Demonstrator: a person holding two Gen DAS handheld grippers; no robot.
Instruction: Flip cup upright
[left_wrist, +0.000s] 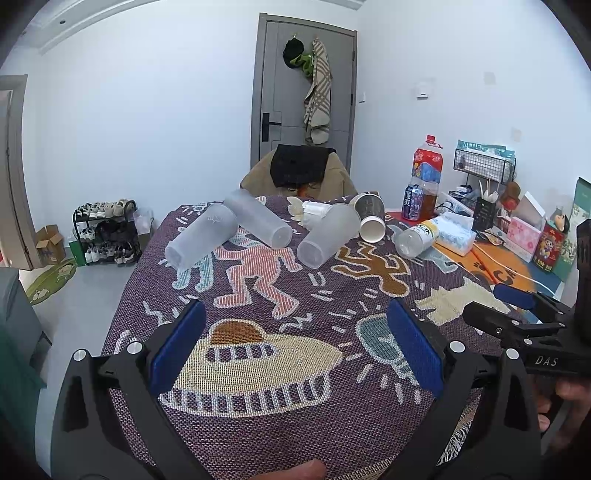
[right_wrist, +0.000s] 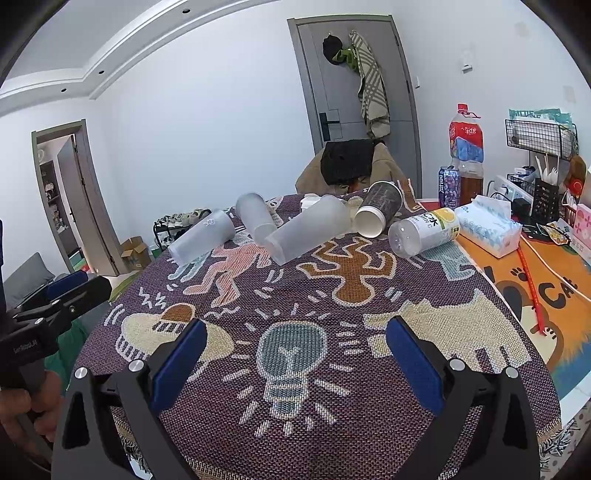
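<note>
A patterned woven tablecloth (right_wrist: 332, 424) covers the table. At its far side 3 frosted plastic cups (right_wrist: 308, 234) lie on their sides in a row, a dark paper cup (right_wrist: 380, 212) tipped over to their right, then a fallen plastic bottle (right_wrist: 424, 230). The cups look light, stiff and slippery; grasp mid-wall. The left gripper (left_wrist: 295, 347) and right gripper (right_wrist: 295, 354) hover near, jaws spread, holding nothing.
</note>
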